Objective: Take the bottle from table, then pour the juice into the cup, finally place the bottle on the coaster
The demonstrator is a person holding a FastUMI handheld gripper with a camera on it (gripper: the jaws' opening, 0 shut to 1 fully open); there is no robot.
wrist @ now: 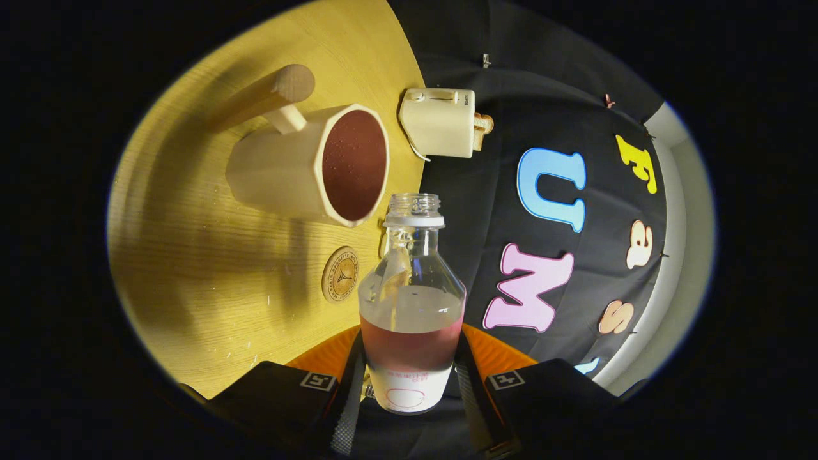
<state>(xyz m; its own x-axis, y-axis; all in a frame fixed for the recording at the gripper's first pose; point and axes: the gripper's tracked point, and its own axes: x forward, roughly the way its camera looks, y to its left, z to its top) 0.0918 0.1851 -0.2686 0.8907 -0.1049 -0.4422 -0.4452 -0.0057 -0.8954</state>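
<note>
So you've got the gripper (409,390) clamped on the bottle (412,306), one finger pressing on each side down near its base. The bottle sits right between the fingers with its open neck pointing away from you, no cap on it. There's pinkish-red juice (411,348) in the lower part, and the upper half looks clear.

The whole view is rolled sideways, so the wooden table (211,268) looks stood up on edge. Just beyond the bottle's mouth is the cup (313,166), a cream faceted one with a chunky wooden handle, and it's holding dark red juice inside. The bottle's mouth is close to the cup's rim, but I can't tell if they touch.

The round wooden coaster (340,275) lies on the table just beside the bottle's shoulder, near the cup. Further off, past the cup, a small cream toaster (441,121) sits at the table edge with toast in it.
</note>
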